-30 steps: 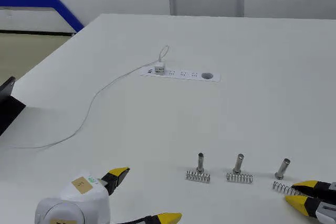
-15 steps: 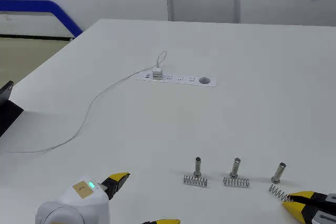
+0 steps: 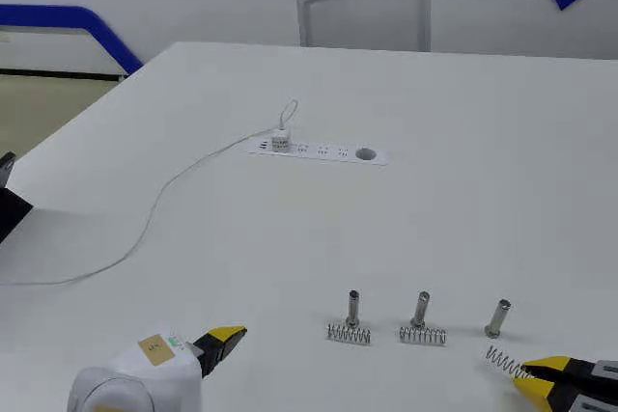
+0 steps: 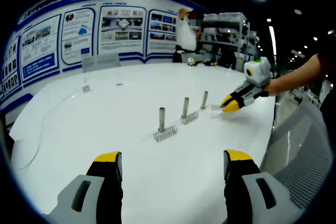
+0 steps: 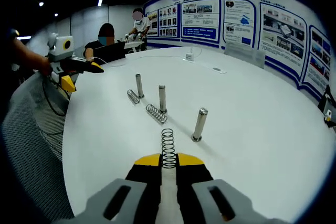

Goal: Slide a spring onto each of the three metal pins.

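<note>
Nothing is threaded yet: all three pins stand bare on the white table (image 3: 483, 190). Taking the middle pin (image 3: 421, 306) as the marker, the left pin (image 3: 352, 304) stands to its left and the right pin (image 3: 498, 317) to its right, all upright in one row.

The middle spring (image 3: 423, 336) lies flat on the table just in front of the middle pin's foot. The left spring (image 3: 349, 335) lies the same way to the left of the middle pin, at the foot of the left pin.

The right spring (image 5: 168, 148) is the one in hand. It sits to the right of the middle pin and nearer the person, close to the right pin. The right gripper (image 5: 168, 161) has its yellow tips pressed together on one end of it, and the rest of the coil points out ahead. I cannot tell whether the free end is clear of the table.

The left gripper (image 4: 173, 157) is well to the left of the middle pin and nearer the person, its tongs spread wide with nothing between them.

Far beyond the middle pin lie a power strip (image 3: 323, 151) and its cable (image 3: 164, 205).

By my reading this is the very start: one spring gripped, then it has to be lifted, stood on end and dropped over a pin, and the same done for the other two.
</note>
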`<state>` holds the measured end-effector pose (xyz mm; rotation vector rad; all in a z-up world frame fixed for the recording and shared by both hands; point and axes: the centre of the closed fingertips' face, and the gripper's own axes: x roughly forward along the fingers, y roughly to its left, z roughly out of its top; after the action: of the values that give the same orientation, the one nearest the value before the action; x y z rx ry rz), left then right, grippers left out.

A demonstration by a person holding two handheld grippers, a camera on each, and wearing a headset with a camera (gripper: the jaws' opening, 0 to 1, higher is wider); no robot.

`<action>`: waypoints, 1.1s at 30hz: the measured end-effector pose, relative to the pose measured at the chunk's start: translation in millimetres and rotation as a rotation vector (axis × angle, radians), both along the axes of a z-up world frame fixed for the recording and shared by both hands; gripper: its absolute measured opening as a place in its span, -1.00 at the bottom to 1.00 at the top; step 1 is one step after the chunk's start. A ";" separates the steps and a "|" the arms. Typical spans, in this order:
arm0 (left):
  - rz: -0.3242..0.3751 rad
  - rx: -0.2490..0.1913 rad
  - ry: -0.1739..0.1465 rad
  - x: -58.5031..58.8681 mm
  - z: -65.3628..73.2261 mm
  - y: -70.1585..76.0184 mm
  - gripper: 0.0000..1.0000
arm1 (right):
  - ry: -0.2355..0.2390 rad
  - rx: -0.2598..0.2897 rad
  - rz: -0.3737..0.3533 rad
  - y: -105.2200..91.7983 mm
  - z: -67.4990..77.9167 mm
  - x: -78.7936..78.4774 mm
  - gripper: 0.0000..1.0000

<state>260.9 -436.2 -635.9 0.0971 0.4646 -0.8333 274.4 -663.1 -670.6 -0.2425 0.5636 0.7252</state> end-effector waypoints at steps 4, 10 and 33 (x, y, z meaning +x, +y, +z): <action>-0.033 -0.004 -0.001 -4.4 1.1 -5.7 0.60 | -0.034 0.043 0.026 18.5 15.6 -6.6 -0.80; -0.070 -0.021 -0.012 -8.1 4.9 -12.6 0.54 | -0.064 0.053 0.073 39.8 29.2 -17.5 -0.80; -0.327 -0.015 -0.181 -12.3 44.6 -80.9 0.15 | -0.147 -0.030 0.314 91.2 71.5 -42.4 -0.80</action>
<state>248.6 -517.1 -591.3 0.2369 0.2739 -1.1378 232.0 -571.8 -599.1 -0.4152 0.4001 0.9945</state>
